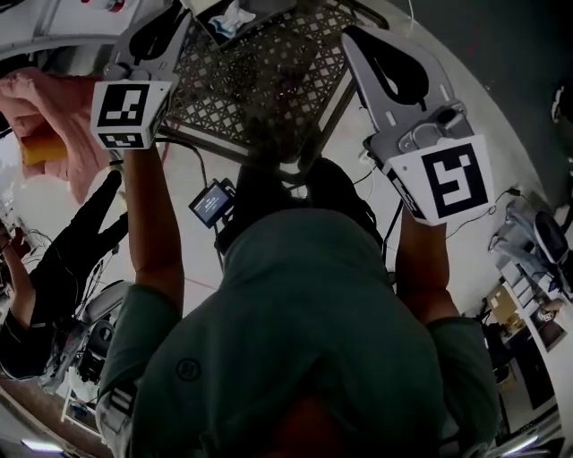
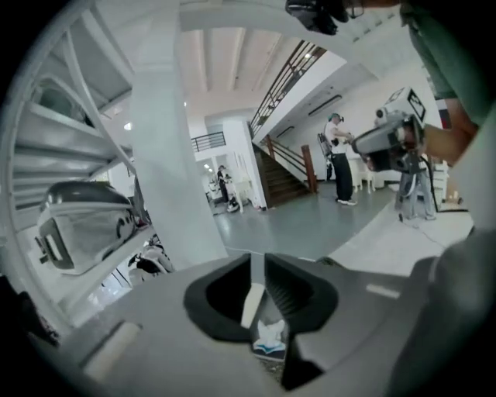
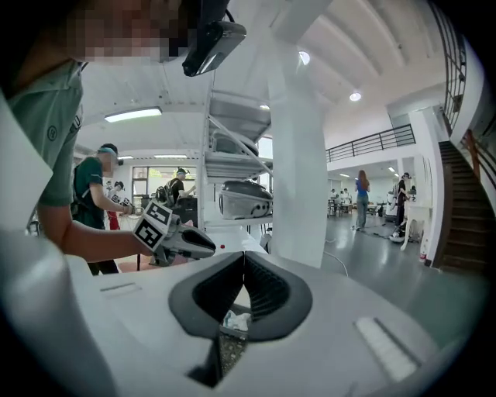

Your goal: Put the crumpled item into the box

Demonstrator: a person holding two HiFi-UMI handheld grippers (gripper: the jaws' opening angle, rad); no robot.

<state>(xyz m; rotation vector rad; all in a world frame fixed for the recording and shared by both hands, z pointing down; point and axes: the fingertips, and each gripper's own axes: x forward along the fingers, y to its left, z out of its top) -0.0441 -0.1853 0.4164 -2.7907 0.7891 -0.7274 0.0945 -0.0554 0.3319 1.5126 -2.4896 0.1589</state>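
**A:** How far along is the task being judged to be?

**B:** It is being judged as all but finished. The white-and-blue crumpled item (image 1: 231, 18) is being shown inside the pale open box (image 1: 202, 9), at the top centre of the head view. The box is being carried on the far edge of the dark metal lattice table (image 1: 269, 80). Nothing is being gripped. The left gripper (image 1: 182, 15), in the upper left, is being held with its jaws only a thin slit apart and bare between. The right gripper (image 1: 351, 36), in the upper right, is being held with its jaw tips pressed together on nothing. Both are being kept well apart from the box.

**A:** What is being left to do?

**B:** Probably only a check that the item is being fully contained.

**A:** What is being given by one view and not another?

**B:** The box and table are being laid out only in the head view. In each gripper view merely a scrap of the crumpled item (image 2: 271, 335) (image 3: 235, 318) is being glimpsed at lower centre, below the jaws. The jaw gaps are being settled only there, and a dark staircase (image 2: 283, 174) and white shelving (image 3: 236, 167) are being shown only there.
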